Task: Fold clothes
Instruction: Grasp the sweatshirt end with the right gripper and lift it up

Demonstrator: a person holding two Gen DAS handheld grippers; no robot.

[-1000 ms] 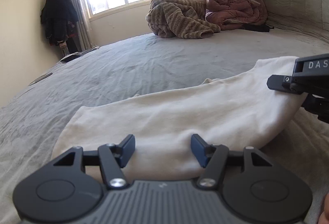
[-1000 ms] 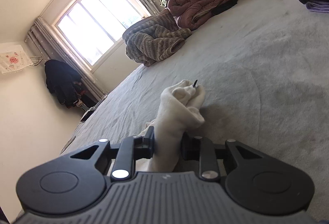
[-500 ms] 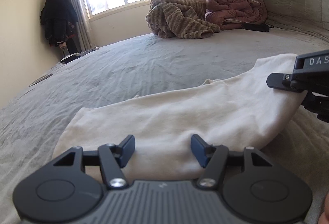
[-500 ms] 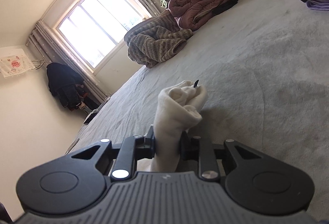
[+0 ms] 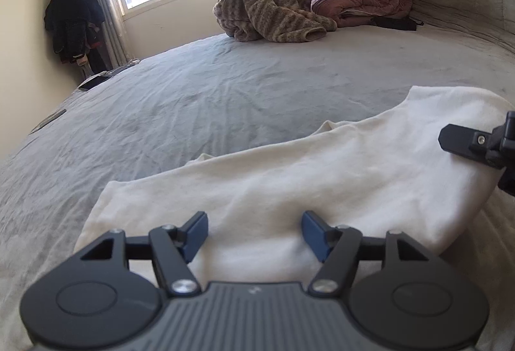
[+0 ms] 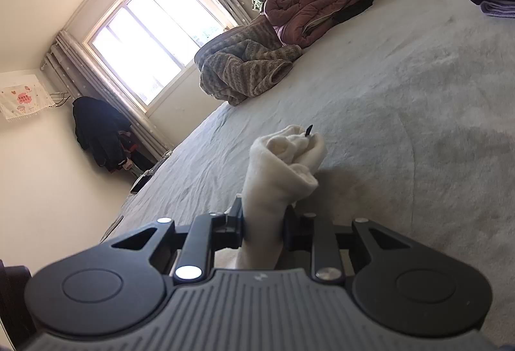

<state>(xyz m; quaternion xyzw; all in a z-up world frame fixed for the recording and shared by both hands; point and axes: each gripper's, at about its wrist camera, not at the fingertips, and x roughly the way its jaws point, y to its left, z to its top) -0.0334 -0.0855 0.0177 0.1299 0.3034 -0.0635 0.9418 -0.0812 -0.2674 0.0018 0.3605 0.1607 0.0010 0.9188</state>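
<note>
Cream-white soft knit garment: lies on the grey bed sheet, stretched as a long folded band on the near side of the bed, well apart from the striped brown blanket heaped at the window end.

Handling: judged light and limp, with no stiffness of its own. It sags and bunches wherever it is unsupported, so a single hold will let the free end trail. The cloth looks matt and slightly fleecy, so slip between pads seems unlikely. The best holds are the two ends of the band, or a folded edge where several layers can be pinched together.

Appearance: plain, no print or fastening seen. The surface is mostly smooth with shallow creases. The edge toward the blanket is wavy, with a small peak at mid-length. Whether it is a shirt or trousers cannot be settled from these views.

Left tool: jaws apart and opening, blue pads clear of the cloth, which lies beneath and between them at the band's near edge.

Right tool: jaws clamped on a gathered end of the garment, which stands up between them in a rolled bunch, on the side away from the blanket.
</note>
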